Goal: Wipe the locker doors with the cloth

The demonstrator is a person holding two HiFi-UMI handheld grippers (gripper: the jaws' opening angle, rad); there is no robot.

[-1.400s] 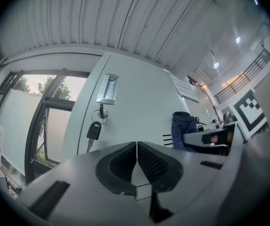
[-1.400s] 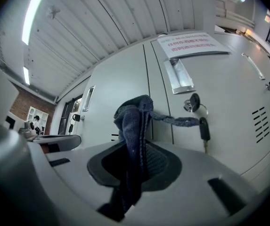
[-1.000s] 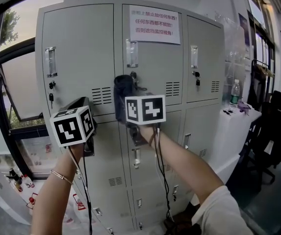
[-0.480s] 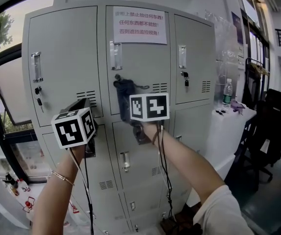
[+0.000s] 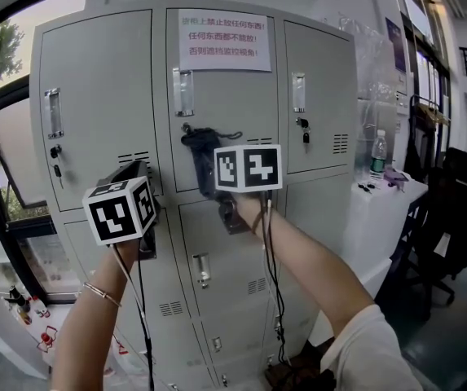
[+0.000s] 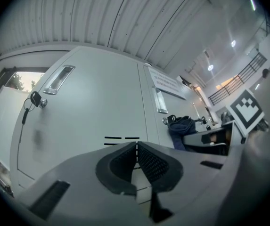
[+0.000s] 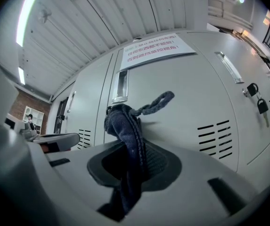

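Note:
A bank of grey lockers fills the head view; its middle upper door (image 5: pixel 233 104) carries a lock and a handle. A dark blue cloth (image 5: pixel 203 155) is pressed against that door just below the lock, with my right gripper (image 5: pixel 209 168) shut on it. In the right gripper view the cloth (image 7: pixel 127 131) bunches up between the jaws of the right gripper (image 7: pixel 134 158), a loop of it lying on the door (image 7: pixel 186 98). My left gripper (image 5: pixel 138 173) hovers close to the left upper door (image 6: pixel 92 112). In its own view the left gripper (image 6: pixel 136 150) is shut on nothing.
A paper notice (image 5: pixel 218 41) with red print is stuck at the top of the middle door. Keys (image 5: pixel 304 130) hang in the right door's lock. A white table (image 5: pixel 380 210) with a bottle (image 5: pixel 377 155) and a black chair (image 5: pixel 453 210) stand at the right, a window (image 5: pixel 13 137) at the left.
The lockers have slid left in the head view. The right gripper with the cloth now lies a little further right on the middle upper door. Both grippers keep their states.

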